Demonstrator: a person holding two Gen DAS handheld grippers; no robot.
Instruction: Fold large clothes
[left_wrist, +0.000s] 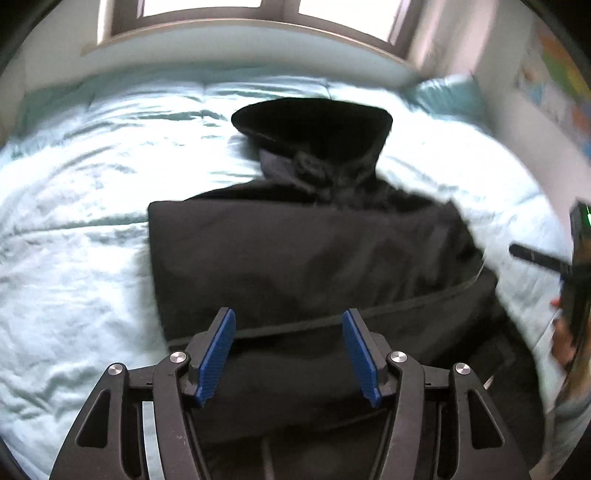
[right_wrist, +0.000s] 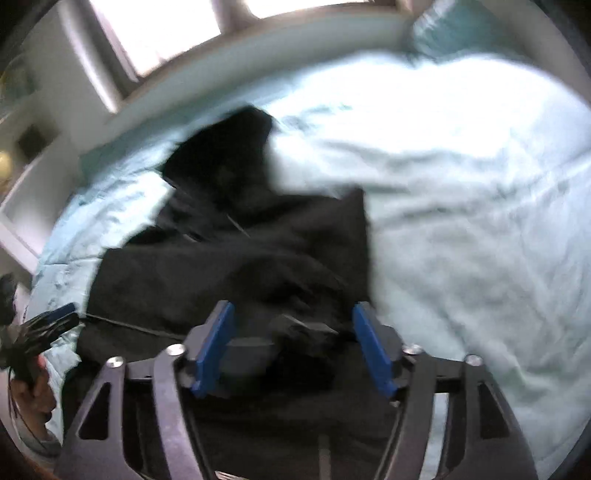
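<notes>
A large black hooded garment lies on a pale blue bed, its sides folded inward and its hood pointing toward the window. My left gripper is open and empty, hovering over the garment's near hem. My right gripper is open too, above the garment's near edge; dark fabric lies under its blue pads, not pinched. The right gripper also shows at the right edge of the left wrist view. The left gripper shows at the left edge of the right wrist view.
A window and pale headboard ledge run behind the bed. A teal pillow lies at the far right corner. A wall with a coloured poster stands on the right. Shelving stands left of the bed.
</notes>
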